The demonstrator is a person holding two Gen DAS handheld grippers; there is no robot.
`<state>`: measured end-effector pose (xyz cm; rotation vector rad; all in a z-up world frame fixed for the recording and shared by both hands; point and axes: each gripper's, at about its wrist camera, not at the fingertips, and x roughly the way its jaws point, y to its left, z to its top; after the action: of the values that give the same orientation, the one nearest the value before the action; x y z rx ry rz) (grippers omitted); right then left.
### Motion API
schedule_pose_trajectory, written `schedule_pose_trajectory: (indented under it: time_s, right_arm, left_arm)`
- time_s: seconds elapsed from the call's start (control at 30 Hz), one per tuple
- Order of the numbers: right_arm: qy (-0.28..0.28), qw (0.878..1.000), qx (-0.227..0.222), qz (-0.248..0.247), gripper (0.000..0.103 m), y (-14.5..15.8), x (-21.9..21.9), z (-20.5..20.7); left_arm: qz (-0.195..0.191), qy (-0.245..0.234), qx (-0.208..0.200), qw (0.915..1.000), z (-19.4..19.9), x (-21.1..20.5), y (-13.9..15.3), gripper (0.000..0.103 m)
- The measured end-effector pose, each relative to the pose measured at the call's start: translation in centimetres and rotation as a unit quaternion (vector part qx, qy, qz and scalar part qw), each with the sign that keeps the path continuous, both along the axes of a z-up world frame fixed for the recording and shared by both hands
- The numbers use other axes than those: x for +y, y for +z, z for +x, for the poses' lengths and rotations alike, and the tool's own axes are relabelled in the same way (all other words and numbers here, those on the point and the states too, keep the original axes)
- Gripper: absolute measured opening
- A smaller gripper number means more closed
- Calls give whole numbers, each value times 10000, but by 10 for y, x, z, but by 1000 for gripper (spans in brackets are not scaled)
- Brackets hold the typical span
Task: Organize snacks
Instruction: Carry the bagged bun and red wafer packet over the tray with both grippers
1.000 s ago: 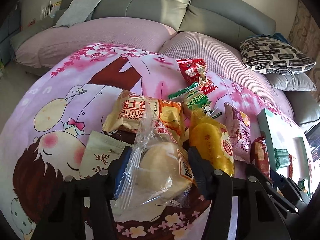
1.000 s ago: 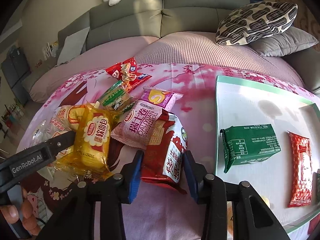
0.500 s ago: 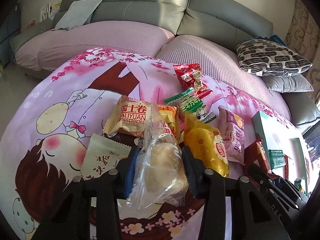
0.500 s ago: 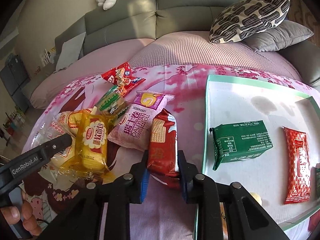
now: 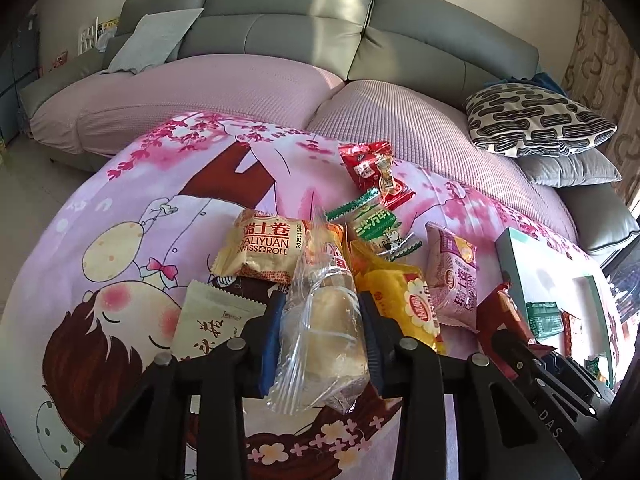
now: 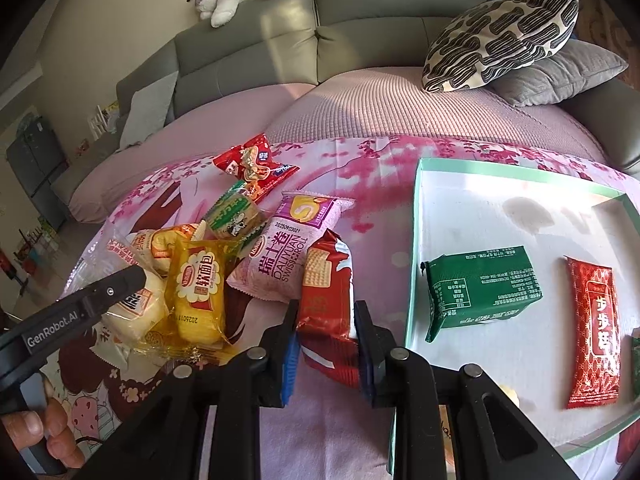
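A: In the left wrist view, what is the left gripper (image 5: 322,336) doing?

B: It is clamping a clear-wrapped bun (image 5: 324,332) between its blue pads, jaws narrowed onto the soft packet. The bun is tilting up over the near edge of the snack pile on the cartoon-print cloth (image 5: 120,248), next to the yellow soft-bread pack (image 5: 404,304) and the tan Swiss roll pack (image 5: 262,250). I judge the grip is taken at the packet's middle so it comes away without dragging its neighbours.

A: And its pose?

B: It is reaching forward and low, fingers roughly level with the cloth.

A: In the right wrist view?

B: The right gripper (image 6: 326,342) is pinching a red cracker packet (image 6: 328,300), jaws drawn in on its lower half, the packet standing nearly upright at the pile's right edge, just beside the pink Swiss roll pack (image 6: 288,256). The mint-rimmed tray (image 6: 416,248) is lying to the right, carrying a green packet (image 6: 484,288) and a red sachet (image 6: 594,320), so the cracker packet is probably heading there.

A: Its pose?

B: It is pointing forward, close to the tray's left rim; the left gripper's holder's hand (image 6: 48,432) is showing at the lower left
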<state>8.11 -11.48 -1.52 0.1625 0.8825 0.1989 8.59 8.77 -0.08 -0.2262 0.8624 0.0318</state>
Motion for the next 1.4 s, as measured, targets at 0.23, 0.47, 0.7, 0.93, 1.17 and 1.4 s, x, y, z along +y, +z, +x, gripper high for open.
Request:
schedule_pose_trajectory:
  time_s: [0.23, 0.47, 0.7, 0.93, 1.17, 1.4]
  right_arm:
    - [-26, 9998, -180, 96, 26, 12, -5, -5]
    - [-42, 9991, -387, 166, 26, 27, -9, -11]
    - [-23, 9989, -415, 227, 26, 30, -10, -12]
    - [-62, 9986, -436, 292, 26, 33, -17, -15]
    - [-85, 9982, -476, 367, 26, 36, -22, -18]
    - [-215, 9974, -507, 475, 26, 39, -37, -20]
  left_arm:
    - [30, 45, -238, 9997, -7, 2, 17, 36]
    - [54, 72, -476, 9988, -15, 3, 35, 36]
    - [88, 79, -594, 9982, -19, 0, 45, 36]
    - [138, 110, -743, 9971, -24, -3, 56, 36]
    - [190, 84, -825, 9964, -27, -10, 64, 36]
    - [253, -140, -884, 9957, -26, -32, 69, 36]
